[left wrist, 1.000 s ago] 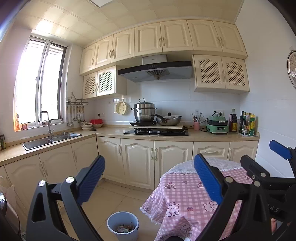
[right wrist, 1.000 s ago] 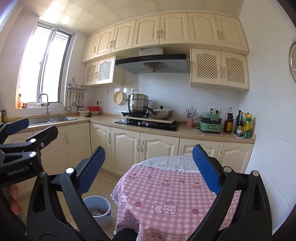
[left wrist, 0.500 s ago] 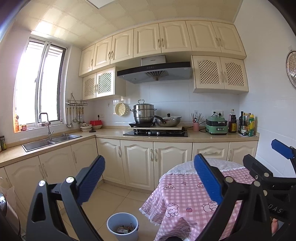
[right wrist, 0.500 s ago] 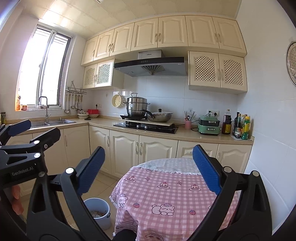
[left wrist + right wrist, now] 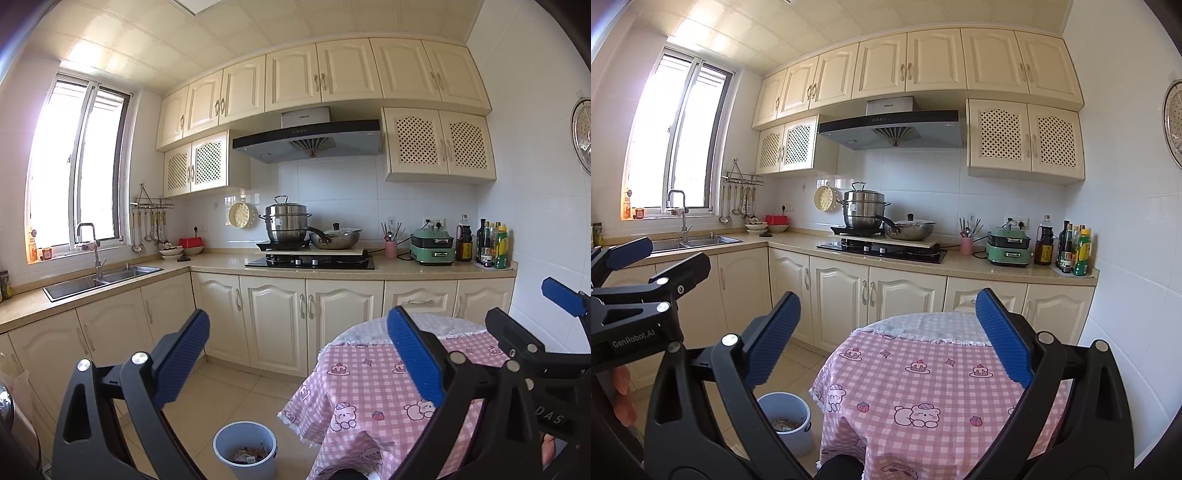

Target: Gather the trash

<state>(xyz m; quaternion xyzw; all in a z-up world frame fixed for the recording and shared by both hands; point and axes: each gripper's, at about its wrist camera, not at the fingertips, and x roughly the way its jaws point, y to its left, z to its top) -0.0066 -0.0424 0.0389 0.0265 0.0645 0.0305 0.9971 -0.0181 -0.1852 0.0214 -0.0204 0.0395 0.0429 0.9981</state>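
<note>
Floor gap (image 5: 236, 391) between cabinets (image 5: 273, 325) and table (image 5: 369, 380) open; bin (image 5: 244, 455) just beside table, possibly touching cloth.

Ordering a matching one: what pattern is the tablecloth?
Pink-and-white gingham tablecloth with cartoon bears and cakes; clearest in right wrist view.

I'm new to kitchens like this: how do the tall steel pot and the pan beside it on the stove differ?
The steel pot is tall and stacked in tiers, with a loop handle on top; the pan is low and wide, with a knobbed lid and a long dark handle. The pot stands further left. Both are shiny metal, lidded, and sit over the stove.
</note>
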